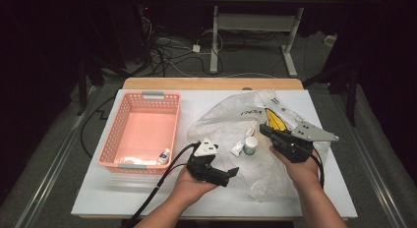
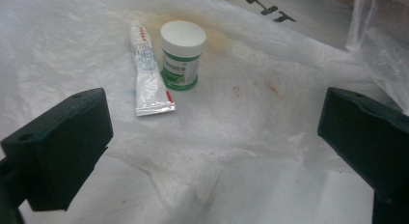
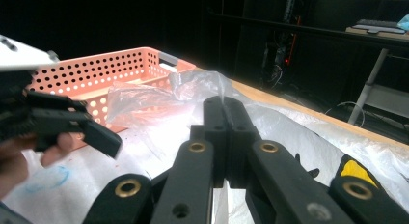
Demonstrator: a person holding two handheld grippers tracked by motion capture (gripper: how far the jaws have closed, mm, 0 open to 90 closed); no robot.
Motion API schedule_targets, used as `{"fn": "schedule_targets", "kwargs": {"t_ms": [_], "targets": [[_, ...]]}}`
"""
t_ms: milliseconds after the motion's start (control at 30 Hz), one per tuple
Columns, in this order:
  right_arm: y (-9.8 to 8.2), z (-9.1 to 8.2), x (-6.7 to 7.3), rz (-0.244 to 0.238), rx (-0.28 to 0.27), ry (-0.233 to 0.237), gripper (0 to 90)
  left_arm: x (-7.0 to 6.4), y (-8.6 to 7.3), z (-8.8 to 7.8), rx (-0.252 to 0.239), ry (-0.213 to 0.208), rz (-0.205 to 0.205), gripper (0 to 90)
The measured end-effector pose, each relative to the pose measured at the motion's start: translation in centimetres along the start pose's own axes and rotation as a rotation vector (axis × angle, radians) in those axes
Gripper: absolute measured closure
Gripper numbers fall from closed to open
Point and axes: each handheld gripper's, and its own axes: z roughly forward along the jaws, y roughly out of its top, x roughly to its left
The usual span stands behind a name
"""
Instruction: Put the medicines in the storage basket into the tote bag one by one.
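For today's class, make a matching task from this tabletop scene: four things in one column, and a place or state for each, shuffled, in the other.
Things:
1. pink perforated plastic basket
2. white jar with green label
3. left tool
4. right tool

Places or states:
A. jaws wide apart, nothing between them
B. standing upright on the crinkled clear plastic bag, beside the white squeeze tube
C. jaws shut, pinching a fold of the bag
D. on the left part of the white table, a small bottle inside

Pairs: 1-D, 2-B, 3-A, 4-C
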Motion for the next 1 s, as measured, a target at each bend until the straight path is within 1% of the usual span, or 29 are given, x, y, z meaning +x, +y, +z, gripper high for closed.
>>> {"fn": "schedule_targets", "kwargs": {"t_ms": [133, 233, 300, 433, 567, 633, 800, 867, 933, 1000], "targets": [[0.0, 0.0, 0.0, 0.002, 0.002, -0.001, 90.0, 0.5, -0.1, -1.8, -0.006, 0.031, 0.008, 0.0], [-0.1, 0.0, 0.1, 0.005, 0.002, -0.001, 90.0, 1.3, -0.1, -2.9, -0.004, 0.051, -0.006, 0.0], [-0.2, 0.1, 0.1, 0.006, 0.009, 0.000, 90.0, 1.8, -0.1, -3.6, 0.000, 0.073, -0.005, 0.0], [-0.2, 0.2, 0.0, 0.001, 0.007, 0.000, 90.0, 2.9, -0.3, -4.9, -0.009, 0.113, -0.019, 0.0], [-0.2, 0.1, 0.0, 0.004, 0.004, -0.002, 90.0, 3.8, -0.5, -6.2, -0.017, 0.137, -0.033, 0.0], [-0.2, 0.0, 0.0, 0.004, 0.004, -0.002, 90.0, 4.1, -0.6, -6.8, -0.020, 0.164, -0.031, 0.0], [-0.2, 0.1, 0.0, 0.003, 0.006, -0.002, 90.0, 5.3, -1.2, -8.1, -0.026, 0.208, -0.058, 0.0], [-0.2, 0.1, 0.0, 0.004, 0.006, -0.002, 90.0, 5.8, -1.5, -8.6, -0.029, 0.212, -0.082, 0.0], [-0.2, 0.1, 0.0, 0.003, 0.007, -0.002, 90.0, 6.1, -1.7, -8.9, -0.026, 0.230, -0.084, 0.0], [-0.2, 0.1, 0.0, 0.003, 0.008, -0.003, 90.0, 6.3, -1.9, -9.2, -0.027, 0.239, -0.092, 0.0]]}}
